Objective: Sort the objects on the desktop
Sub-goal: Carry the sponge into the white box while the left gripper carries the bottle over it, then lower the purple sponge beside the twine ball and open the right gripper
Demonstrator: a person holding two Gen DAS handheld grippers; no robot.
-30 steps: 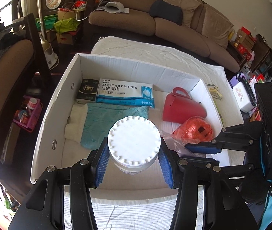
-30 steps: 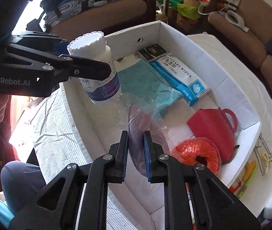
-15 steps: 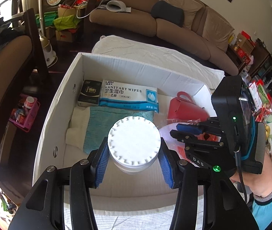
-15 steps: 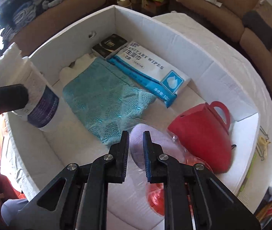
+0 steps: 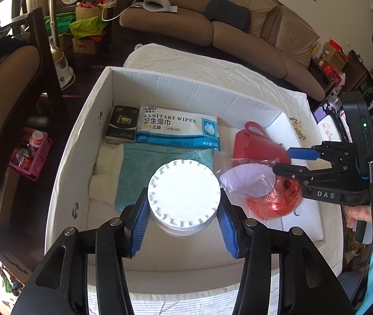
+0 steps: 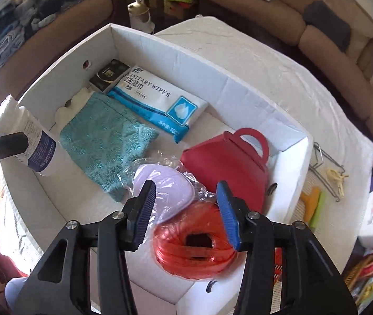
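My left gripper (image 5: pixel 183 220) is shut on a white bottle (image 5: pixel 183 186) with a ridged cap, held above the near part of the white cardboard box (image 5: pixel 186 97). The right wrist view shows the bottle (image 6: pixel 36 147) at the left edge. My right gripper (image 6: pixel 186 207) hangs over the box's right side with its jaws opening. Below them lies a lilac item in a clear bag (image 6: pixel 162 186), with neither pad pressing on it. It rests partly on a red twine coil (image 6: pixel 196 246), beside a red handled case (image 6: pixel 228 162).
A wipes pack (image 6: pixel 157 99), a black carton (image 6: pixel 109 74) and a teal cloth (image 6: pixel 102 141) lie in the box. Wire clips (image 6: pixel 328 168) and coloured bits lie right of the box. A hand (image 5: pixel 364 210) holds the right gripper. A sofa stands behind, a chair at the left.
The right gripper swung over the box's right side carrying the bagged lilac item, then its jaws parted and the bag dropped onto the red coil. The left gripper and bottle stayed put.
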